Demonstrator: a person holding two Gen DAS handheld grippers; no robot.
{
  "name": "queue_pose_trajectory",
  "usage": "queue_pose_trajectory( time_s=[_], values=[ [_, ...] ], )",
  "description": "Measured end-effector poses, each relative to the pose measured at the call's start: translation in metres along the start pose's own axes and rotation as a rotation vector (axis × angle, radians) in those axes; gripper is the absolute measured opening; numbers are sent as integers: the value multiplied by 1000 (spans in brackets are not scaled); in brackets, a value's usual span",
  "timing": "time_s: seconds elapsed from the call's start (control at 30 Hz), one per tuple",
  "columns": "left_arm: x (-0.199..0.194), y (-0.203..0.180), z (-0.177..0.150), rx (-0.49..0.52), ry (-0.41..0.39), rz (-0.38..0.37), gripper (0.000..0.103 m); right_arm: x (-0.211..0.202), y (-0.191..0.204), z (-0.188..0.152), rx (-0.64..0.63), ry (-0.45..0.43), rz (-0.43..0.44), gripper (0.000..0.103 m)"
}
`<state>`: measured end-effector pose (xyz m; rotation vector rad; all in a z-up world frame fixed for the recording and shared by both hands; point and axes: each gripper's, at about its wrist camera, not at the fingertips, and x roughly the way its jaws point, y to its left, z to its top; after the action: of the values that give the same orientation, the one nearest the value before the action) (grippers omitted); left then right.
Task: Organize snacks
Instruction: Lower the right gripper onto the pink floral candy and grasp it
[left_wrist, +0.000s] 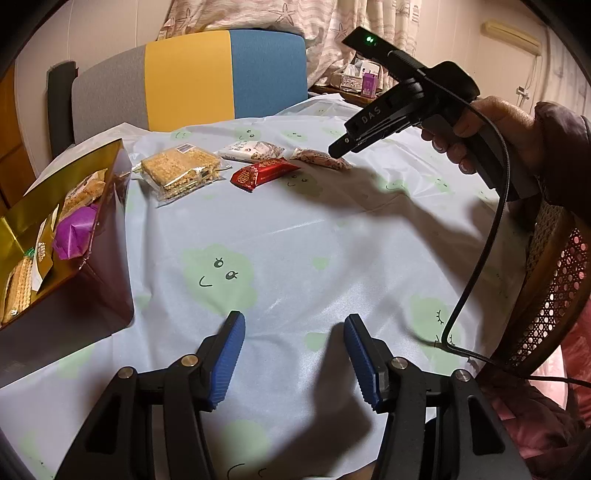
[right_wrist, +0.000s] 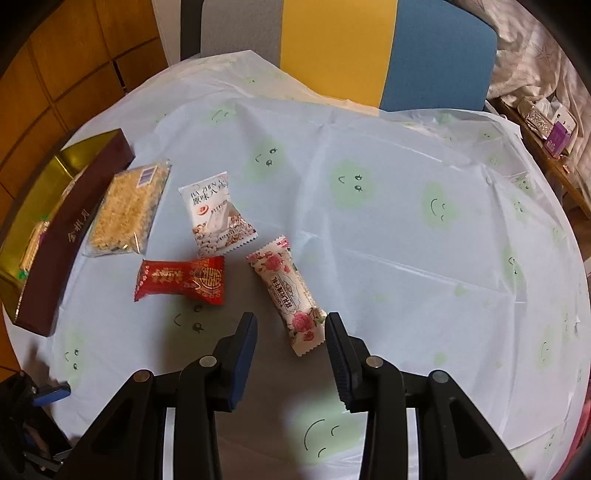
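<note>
On a table (right_wrist: 406, 229) with a smiley-print cloth, left to right: an open gold-lined box (right_wrist: 70, 225) already holding snacks, a clear-wrapped crispy bar (right_wrist: 127, 210), a white packet (right_wrist: 216, 218) reading "BA ZHEN", a red packet (right_wrist: 181, 280), and a rose-print packet (right_wrist: 291, 291). The left claw (left_wrist: 293, 354) hangs apart and empty over bare cloth. The right claw (right_wrist: 291, 354) is apart, straddling the rose packet's near end without pressing it. Closing there may pinch only the crimped edge, so the slick wrapper could slip or swing. The box side bears gold Chinese characters.
</note>
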<state>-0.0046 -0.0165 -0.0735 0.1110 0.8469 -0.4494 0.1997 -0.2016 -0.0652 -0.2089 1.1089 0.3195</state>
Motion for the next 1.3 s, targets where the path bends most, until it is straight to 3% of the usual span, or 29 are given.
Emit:
queue_pose_trajectory(
  time_s=[0.37,0.87,1.3],
  values=[
    [0,0,0,1,-2,1,58,8,-6,-1,-2,16,-62,40],
    [0,-1,1,-9,3,-1,61,8,4,4,-31,-13,-70,40],
    [0,-3,0,3,8,4,64,34,4,16,-53,19,-8,40]
  ],
)
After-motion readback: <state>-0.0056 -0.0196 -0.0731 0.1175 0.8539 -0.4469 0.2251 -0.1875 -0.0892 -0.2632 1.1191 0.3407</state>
